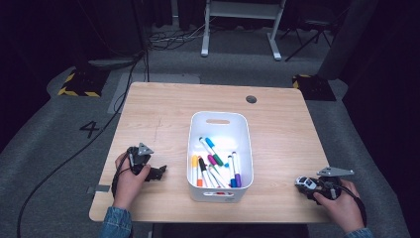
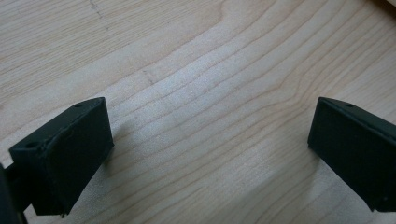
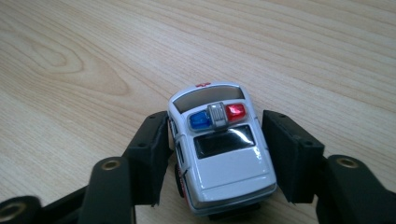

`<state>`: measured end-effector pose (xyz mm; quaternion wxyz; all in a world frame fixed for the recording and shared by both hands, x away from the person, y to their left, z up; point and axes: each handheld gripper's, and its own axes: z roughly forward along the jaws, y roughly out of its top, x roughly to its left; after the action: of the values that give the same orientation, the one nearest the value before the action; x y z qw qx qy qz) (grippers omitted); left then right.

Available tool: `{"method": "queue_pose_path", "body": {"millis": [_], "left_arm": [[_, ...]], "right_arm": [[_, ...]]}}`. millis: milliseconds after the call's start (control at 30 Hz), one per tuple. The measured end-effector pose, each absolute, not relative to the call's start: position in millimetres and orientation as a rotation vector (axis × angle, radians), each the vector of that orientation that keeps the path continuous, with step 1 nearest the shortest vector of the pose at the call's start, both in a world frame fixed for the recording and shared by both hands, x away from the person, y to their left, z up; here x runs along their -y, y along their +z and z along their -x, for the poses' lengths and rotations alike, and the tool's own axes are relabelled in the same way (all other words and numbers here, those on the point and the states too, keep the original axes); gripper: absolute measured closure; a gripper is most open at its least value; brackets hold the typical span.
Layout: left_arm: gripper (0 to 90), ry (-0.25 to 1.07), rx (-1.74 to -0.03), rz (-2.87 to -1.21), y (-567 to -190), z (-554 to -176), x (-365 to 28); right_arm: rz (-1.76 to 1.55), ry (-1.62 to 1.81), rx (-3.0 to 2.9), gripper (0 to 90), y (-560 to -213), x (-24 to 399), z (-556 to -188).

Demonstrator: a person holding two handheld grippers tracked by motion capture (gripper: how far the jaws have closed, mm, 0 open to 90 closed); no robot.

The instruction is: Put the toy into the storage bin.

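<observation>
The toy police car [image 3: 219,149] stands on its wheels on the wooden table [image 1: 158,124], near the front right corner, with its white roof and red-and-blue light bar facing up. In the right gripper view the car sits between the 2 black jaws of the right gripper [image 3: 215,154]: the left pad lies against the car's side, while a thin gap seems to remain at the right pad, so a firm clamp cannot be confirmed. In the high view the same car [image 1: 305,183] projects from the gripper toward the table centre, and the right hand [image 1: 341,203] grips the tool from behind. The white bin [image 1: 198,144] stands mid-table, well apart from the car, with a slot handle in its far wall. It contains roughly 8 markers [image 1: 215,163] with caps in blue, orange, purple, green and black, lying loose on the bin floor. The left gripper [image 2: 210,140] rests left of the bin, jaws spread wide over bare wood.
</observation>
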<state>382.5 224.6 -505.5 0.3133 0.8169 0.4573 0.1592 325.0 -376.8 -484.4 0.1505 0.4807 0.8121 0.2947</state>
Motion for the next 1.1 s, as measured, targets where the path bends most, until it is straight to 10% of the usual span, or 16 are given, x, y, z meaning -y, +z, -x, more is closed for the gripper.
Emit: {"method": "queue_pose_path", "body": {"millis": [1100], "left_arm": [[0.1,0.426,-1.205,-2.156,-505,-381,-225]], "right_arm": [[-1.409,1.002,-2.283,48.9,-423,359,-326]]}}
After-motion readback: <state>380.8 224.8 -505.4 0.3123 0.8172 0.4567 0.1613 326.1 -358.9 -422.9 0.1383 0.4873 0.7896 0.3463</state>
